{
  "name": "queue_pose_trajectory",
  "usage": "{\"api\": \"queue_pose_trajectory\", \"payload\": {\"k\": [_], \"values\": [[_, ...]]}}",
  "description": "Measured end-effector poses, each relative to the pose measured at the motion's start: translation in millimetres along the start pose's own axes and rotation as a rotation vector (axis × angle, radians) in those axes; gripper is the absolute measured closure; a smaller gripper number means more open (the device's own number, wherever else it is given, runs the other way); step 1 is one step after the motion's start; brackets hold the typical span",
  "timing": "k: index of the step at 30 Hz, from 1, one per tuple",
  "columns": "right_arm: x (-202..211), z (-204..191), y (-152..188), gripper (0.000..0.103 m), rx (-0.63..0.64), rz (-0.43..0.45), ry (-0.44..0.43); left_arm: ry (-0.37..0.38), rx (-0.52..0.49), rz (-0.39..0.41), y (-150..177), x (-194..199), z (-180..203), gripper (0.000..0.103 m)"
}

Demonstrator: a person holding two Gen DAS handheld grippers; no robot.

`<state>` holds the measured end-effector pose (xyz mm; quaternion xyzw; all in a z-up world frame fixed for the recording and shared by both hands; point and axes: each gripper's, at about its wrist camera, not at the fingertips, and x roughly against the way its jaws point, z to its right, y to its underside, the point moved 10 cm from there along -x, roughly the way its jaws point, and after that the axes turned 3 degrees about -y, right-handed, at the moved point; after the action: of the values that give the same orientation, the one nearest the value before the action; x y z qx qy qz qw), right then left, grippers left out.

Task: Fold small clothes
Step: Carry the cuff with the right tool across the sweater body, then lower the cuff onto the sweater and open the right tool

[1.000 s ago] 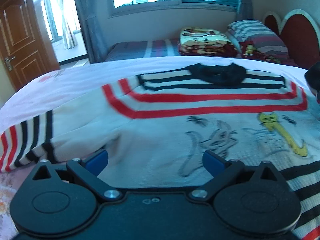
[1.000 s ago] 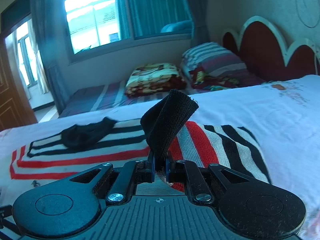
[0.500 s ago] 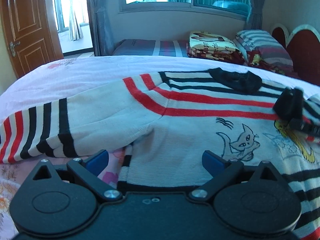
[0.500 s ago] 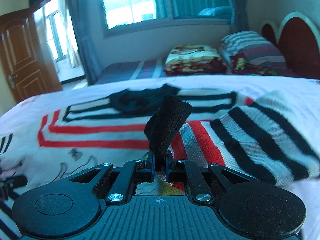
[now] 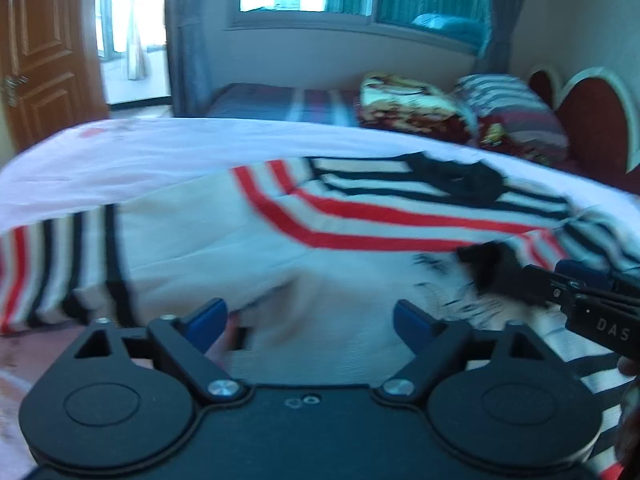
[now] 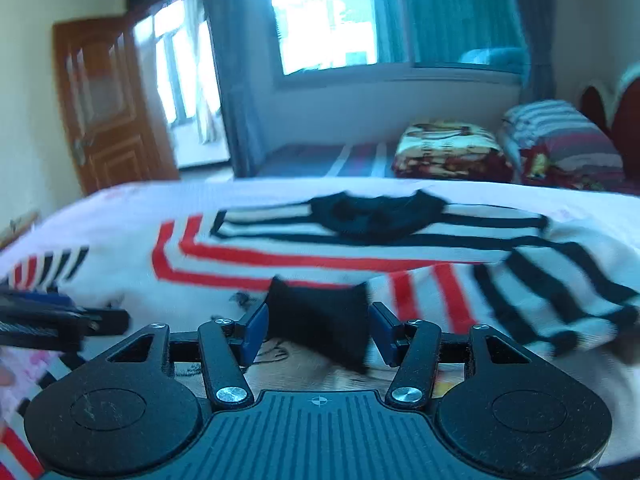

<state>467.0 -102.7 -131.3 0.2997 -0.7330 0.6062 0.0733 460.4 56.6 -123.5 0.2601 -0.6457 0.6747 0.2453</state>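
A small white sweater with red and black stripes and a black collar lies flat on the bed. Its left sleeve lies stretched out to the left. My left gripper is open and empty just above the sweater's lower body. My right gripper is open, and the black cuff of the right sleeve lies loose between its fingers, folded over the sweater's front. The right gripper also shows in the left wrist view, by the cuff.
The bed's white sheet stretches around the sweater. A second bed behind holds a folded blanket and striped pillows. A red headboard stands at the right, a wooden door at the left.
My right gripper carried the sleeve cuff leftward over the sweater's front, then opened and let it go. My left gripper stayed open and drifted slightly over the sweater.
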Motion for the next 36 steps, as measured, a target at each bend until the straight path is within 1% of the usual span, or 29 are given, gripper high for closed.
{"api": "queue_pose_trajectory", "payload": {"k": [1,2,3,4,6,7,8,9,10,12,13,14,15,19,21,27,29,30,32,36], "values": [[6.9,9.0,-3.1,0.048,-0.033,0.012,0.019,0.056,0.014,-0.004,-1.2,-1.1,10.7,0.024],[17.9,19.6,-6.0,0.048,-0.070,0.026,0.041,0.112,0.032,-0.012,-2.2,-3.0,22.4,0.031],[25.2,29.9,-6.9,0.048,-0.100,0.035,0.058,0.171,0.054,-0.021,-3.3,-5.5,34.2,0.035],[34.1,41.1,-8.1,0.048,-0.131,0.047,0.076,0.232,0.083,-0.037,-3.8,-9.3,47.1,0.036],[52.3,61.2,-9.4,0.048,-0.190,0.064,0.099,0.313,0.116,-0.069,-3.7,-20.4,68.8,0.037],[60.6,70.9,-11.6,0.048,-0.216,0.071,0.108,0.326,0.116,-0.079,-3.6,-27.5,78.0,0.037],[69.3,80.4,-12.9,0.048,-0.243,0.080,0.116,0.333,0.107,-0.092,-3.3,-34.3,86.7,0.042],[76.3,89.2,-12.9,0.048,-0.274,0.089,0.120,0.345,0.102,-0.103,-3.6,-40.1,94.2,0.050],[83.1,98.5,-12.5,0.048,-0.309,0.092,0.123,0.355,0.099,-0.109,-4.3,-45.6,100.9,0.053],[94.5,117.4,-11.1,0.048,-0.374,0.099,0.133,0.358,0.082,-0.113,-6.4,-53.5,111.7,0.065],[99.4,127.2,-11.3,0.048,-0.401,0.101,0.145,0.354,0.068,-0.112,-7.6,-57.2,116.3,0.069],[103.9,136.7,-10.6,0.048,-0.432,0.104,0.152,0.345,0.053,-0.111,-8.4,-61.1,119.9,0.083],[105.7,144.2,-8.8,0.048,-0.467,0.108,0.154,0.336,0.043,-0.113,-8.5,-63.6,122.2,0.092],[114.2,171.7,-2.2,0.048,-0.627,0.134,0.136,0.326,0.033,-0.094,-10.6,-62.7,119.5,0.095],[119.7,181.4,-1.6,0.048,-0.713,0.145,0.087,0.324,0.027,-0.084,-12.4,-61.4,116.3,0.095],[125.1,194.6,2.0,0.048,-0.909,0.152,-0.056,0.295,0.031,-0.066,-23.0,-60.2,96.1,0.095],[126.4,197.9,3.1,0.040,-0.966,0.155,-0.090,0.283,0.035,-0.060,-25.7,-60.3,88.5,0.095],[128.0,200.4,3.4,0.035,-0.991,0.161,-0.099,0.278,0.036,-0.059,-26.9,-60.7,84.6,0.095],[133.1,208.4,1.4,0.034,-1.028,0.179,-0.120,0.266,0.037,-0.055,-28.8,-61.7,77.4,0.095],[140.1,222.4,-1.6,0.034,-1.077,0.195,-0.134,0.256,0.040,-0.055,-30.2,-65.9,68.1,0.095]]}}
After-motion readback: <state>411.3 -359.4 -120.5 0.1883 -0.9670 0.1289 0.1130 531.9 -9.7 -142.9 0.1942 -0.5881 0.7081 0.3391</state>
